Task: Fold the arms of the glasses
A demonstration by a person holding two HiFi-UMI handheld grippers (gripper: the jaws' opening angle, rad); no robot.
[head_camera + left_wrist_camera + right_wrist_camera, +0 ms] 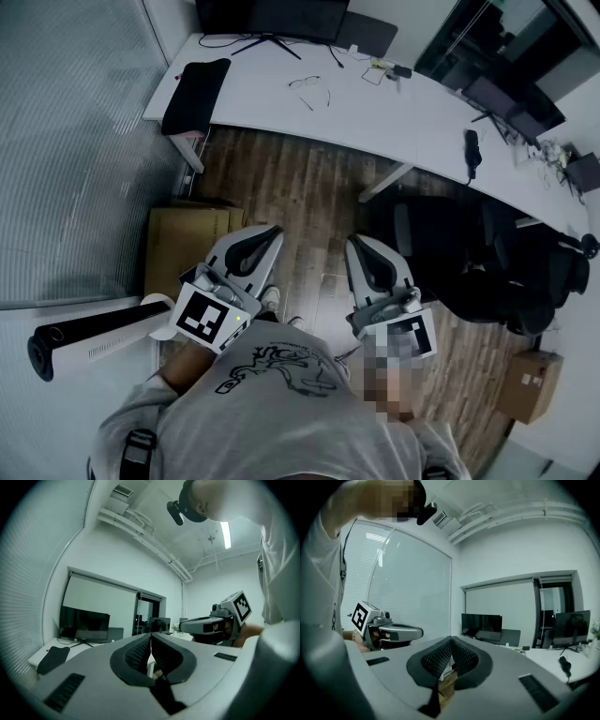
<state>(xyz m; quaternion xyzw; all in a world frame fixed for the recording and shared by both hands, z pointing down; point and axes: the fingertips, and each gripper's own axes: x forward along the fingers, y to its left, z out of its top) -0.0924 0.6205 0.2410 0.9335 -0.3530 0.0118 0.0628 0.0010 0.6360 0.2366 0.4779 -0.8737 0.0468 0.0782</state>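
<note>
Both jaw pairs pressed together, empty: left hand-held gripper (pixel 266 233), right hand-held gripper (pixel 357 246); glasses (pixel 310 90) apart on desk (pixel 384 117)

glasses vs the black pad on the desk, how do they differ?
The glasses are a thin wire outline, arms apparently spread; the black pad is a solid dark slab. The glasses lie further in along the white desk; the black pad sits at its left end. Both rest on that desk.
</note>
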